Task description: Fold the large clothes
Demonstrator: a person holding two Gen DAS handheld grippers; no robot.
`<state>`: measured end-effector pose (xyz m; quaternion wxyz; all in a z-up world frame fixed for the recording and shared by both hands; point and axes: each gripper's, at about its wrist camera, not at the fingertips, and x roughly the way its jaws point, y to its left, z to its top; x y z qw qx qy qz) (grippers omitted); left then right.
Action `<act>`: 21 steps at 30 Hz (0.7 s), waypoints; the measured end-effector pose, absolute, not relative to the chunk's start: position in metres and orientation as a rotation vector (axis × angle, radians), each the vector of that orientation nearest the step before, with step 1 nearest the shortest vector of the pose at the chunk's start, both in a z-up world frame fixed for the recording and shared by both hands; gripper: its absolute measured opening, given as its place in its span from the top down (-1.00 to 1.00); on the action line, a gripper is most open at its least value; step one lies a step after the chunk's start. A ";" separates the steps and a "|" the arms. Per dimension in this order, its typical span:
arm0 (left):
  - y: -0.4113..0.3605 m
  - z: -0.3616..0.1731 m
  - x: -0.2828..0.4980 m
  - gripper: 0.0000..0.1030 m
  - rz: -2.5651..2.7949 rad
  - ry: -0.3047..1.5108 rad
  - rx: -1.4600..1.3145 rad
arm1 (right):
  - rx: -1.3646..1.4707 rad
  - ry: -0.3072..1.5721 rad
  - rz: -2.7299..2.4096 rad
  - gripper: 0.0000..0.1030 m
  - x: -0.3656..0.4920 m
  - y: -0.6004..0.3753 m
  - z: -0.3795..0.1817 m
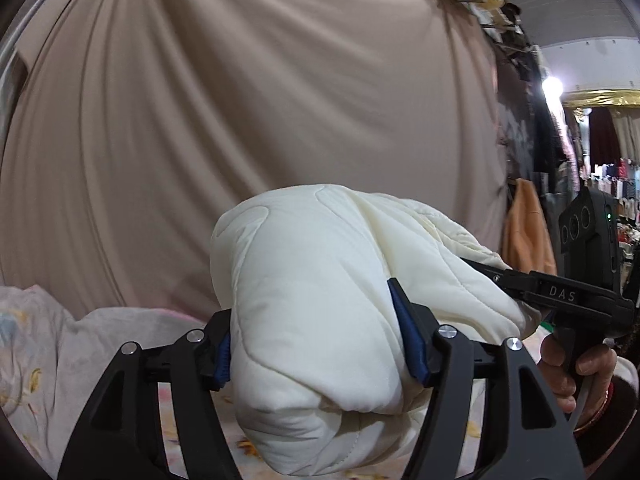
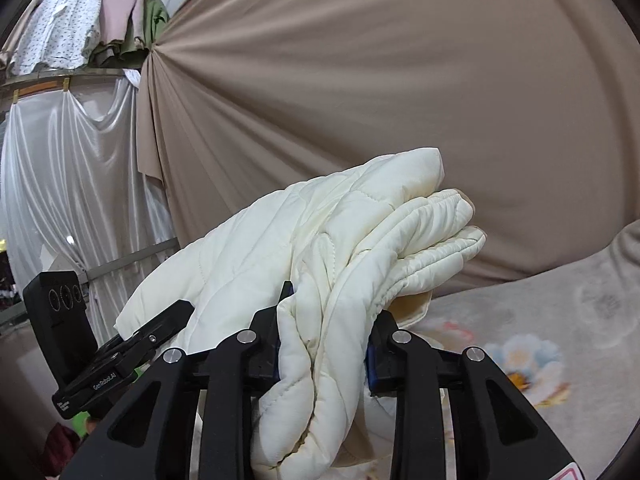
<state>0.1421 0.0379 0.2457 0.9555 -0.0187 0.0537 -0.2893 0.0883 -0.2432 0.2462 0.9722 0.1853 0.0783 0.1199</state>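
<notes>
A cream quilted padded garment [image 1: 320, 300] is bunched up and lifted off the floral bed sheet [image 1: 48, 344]. My left gripper [image 1: 316, 344] is shut on a thick fold of it, the blue pads [image 1: 408, 332] pressing into both sides. In the right wrist view the same garment [image 2: 320, 280] rises in stacked folds, and my right gripper [image 2: 326, 344] is shut on a narrower bundle of it. The right gripper [image 1: 532, 284] also shows in the left view, biting the garment's right end, with a hand [image 1: 568, 364] on its handle. The left gripper's body [image 2: 120, 344] shows at lower left in the right view.
A beige draped curtain [image 1: 240, 120] fills the background right behind the garment. A white satin curtain [image 2: 68, 184] and hanging clothes [image 2: 88, 28] are at the left of the right view. An orange garment [image 1: 528, 232] and shop racks lie to the right.
</notes>
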 end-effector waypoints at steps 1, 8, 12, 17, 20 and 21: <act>0.044 0.235 0.156 -0.23 -0.574 0.125 -0.043 | 0.381 0.176 0.248 0.44 0.105 -0.239 0.237; 0.069 0.097 0.247 -0.37 -0.481 0.471 -0.050 | 0.523 0.501 0.257 0.39 0.220 -0.215 0.085; 0.091 0.052 0.232 -0.67 -0.497 0.547 -0.046 | 0.596 0.586 0.280 0.07 0.215 -0.211 0.014; 0.111 0.031 0.211 -0.72 -0.559 0.677 -0.147 | 0.680 0.660 0.338 -0.26 0.190 -0.223 -0.002; 0.123 0.026 0.201 -0.72 -0.566 0.724 -0.191 | 0.665 0.677 0.319 -0.32 0.174 -0.225 0.002; 0.125 0.028 0.195 -0.72 -0.554 0.725 -0.193 | 0.662 0.677 0.307 -0.32 0.169 -0.223 0.006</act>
